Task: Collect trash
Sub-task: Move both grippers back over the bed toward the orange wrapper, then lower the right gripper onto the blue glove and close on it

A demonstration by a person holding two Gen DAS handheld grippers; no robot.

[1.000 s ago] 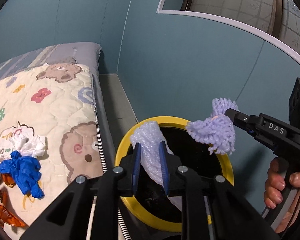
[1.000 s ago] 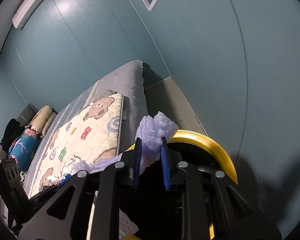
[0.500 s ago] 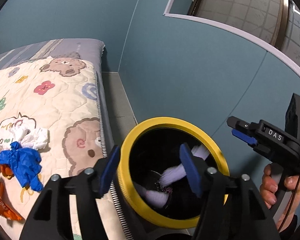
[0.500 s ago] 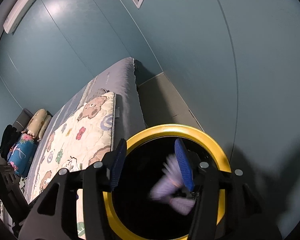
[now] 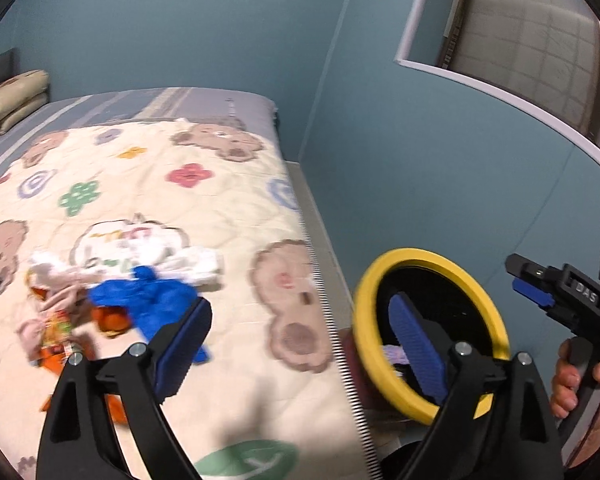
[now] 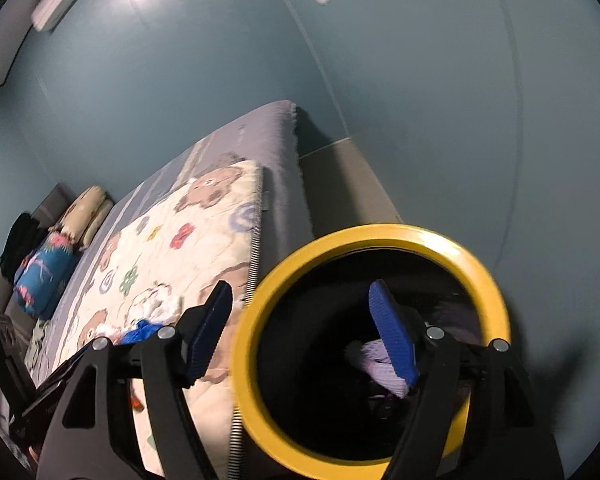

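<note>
**Both grippers empty, jaws spreading over the bin and the bed**

The left gripper (image 5: 300, 344) fills the lower part of the left wrist view, its jaws opening wide with nothing pinched between them. One blue pad sits over the bed on the left of the frame, the other over the mouth of the yellow-rimmed bin (image 5: 488, 288) at the right. Behind the left pad, on the cartoon-bear quilt (image 5: 220, 208), lies a small heap of trash: a crumpled blue glove (image 5: 148, 296), white tissue (image 5: 196, 264) just above it and touching it, and orange wrappers (image 5: 56, 340) at the left edge, all blurred.

At the far right of that view the right gripper (image 5: 532, 292) points in from the edge, a hand (image 5: 576, 380) wrapped around its grip below.

In the right wrist view the right gripper (image 6: 300, 340) also has its jaws opening and holds nothing. Its right pad hangs above the bin's black interior, where a pale purple scrap (image 6: 380, 364) lies at the bottom; its left pad is over the quilt's edge. The bin's yellow rim (image 6: 380, 236) takes up the lower centre and stands just beside the mattress (image 6: 276, 140), against the teal wall (image 6: 420, 80). Pillows (image 6: 48, 264) are piled at the far end of the bed, at the left edge of the frame.
</note>
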